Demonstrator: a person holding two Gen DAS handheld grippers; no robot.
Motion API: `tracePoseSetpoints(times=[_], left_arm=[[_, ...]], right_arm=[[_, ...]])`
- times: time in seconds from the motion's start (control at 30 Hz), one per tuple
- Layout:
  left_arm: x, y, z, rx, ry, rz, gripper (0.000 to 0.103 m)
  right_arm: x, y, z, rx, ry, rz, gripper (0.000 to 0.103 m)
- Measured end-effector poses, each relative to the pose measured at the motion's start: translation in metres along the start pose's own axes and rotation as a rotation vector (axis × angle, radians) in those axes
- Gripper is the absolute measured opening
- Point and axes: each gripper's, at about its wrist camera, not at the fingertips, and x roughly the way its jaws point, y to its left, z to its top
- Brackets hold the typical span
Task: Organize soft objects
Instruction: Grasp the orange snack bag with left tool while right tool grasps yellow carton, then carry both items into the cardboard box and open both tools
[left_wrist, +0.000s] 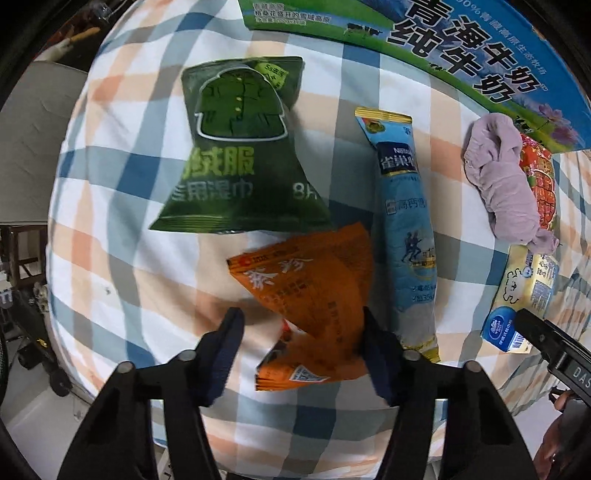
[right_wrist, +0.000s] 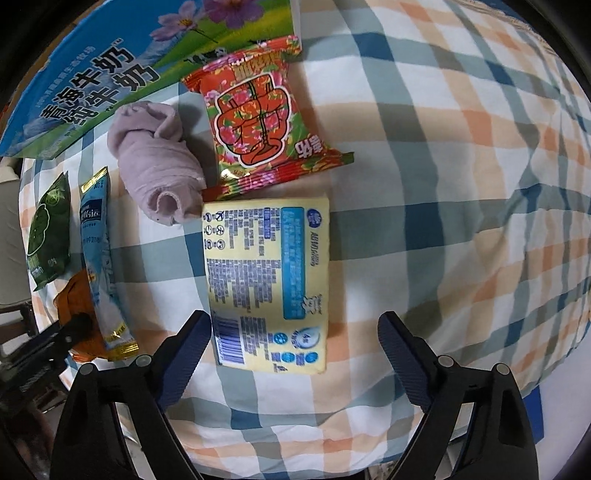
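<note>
Soft items lie on a checked cloth (left_wrist: 122, 221). In the left wrist view: a green wet-wipe pack (left_wrist: 240, 147), an orange sachet (left_wrist: 314, 306), a blue Nestle stick pack (left_wrist: 404, 229), a rolled purple cloth (left_wrist: 502, 177), a red floral packet (left_wrist: 543, 181) and a yellow tissue pack (left_wrist: 524, 295). My left gripper (left_wrist: 301, 350) is open, its fingers on either side of the orange sachet's near end. My right gripper (right_wrist: 293, 350) is open over the near end of the yellow tissue pack (right_wrist: 267, 280). The purple cloth (right_wrist: 159, 166) and red packet (right_wrist: 262, 114) lie beyond.
A blue-green milk carton box (left_wrist: 443, 48) stands at the far edge; it also shows in the right wrist view (right_wrist: 99, 70). The cloth's left edge drops off to a grey surface (left_wrist: 33, 140). The right gripper's body (left_wrist: 554, 347) shows at the left view's right side.
</note>
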Motion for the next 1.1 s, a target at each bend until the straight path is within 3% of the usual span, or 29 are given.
tracePoseSetpoints(times=[0.1,0.27,0.57,0.7,0.87,1.03,1.1], left_arm=[[0.005,-0.001,-0.004,0.000,-0.007,-0.023,0.039],[-0.002,-0.018,-0.007,0.008,-0.011,-0.020,0.030],[-0.030,-0.009,-0.029,-0.008,-0.032,-0.010,0.028],[-0.052,-0.013,-0.051,-0.023,-0.040,-0.039,0.028],[-0.100,-0.032,-0.077,-0.021,-0.113,-0.106,0.028],[-0.153,-0.044,-0.060,-0.003,-0.195,-0.153,0.028],[-0.163,-0.045,-0.026,0.016,-0.214,-0.171,0.028]], right_arm=[[0.013,0.002,-0.003,0.003,0.013,0.022,0.085],[0.047,0.012,-0.003,0.000,0.041,0.038,0.067],[0.089,0.015,-0.019,-0.003,0.032,0.042,0.066],[0.099,0.013,-0.049,-0.023,0.019,0.069,0.066],[0.113,0.016,-0.081,-0.060,0.000,0.118,0.066],[0.112,0.008,-0.106,-0.082,-0.022,0.198,0.066],[0.109,0.006,-0.118,-0.089,-0.044,0.231,0.066]])
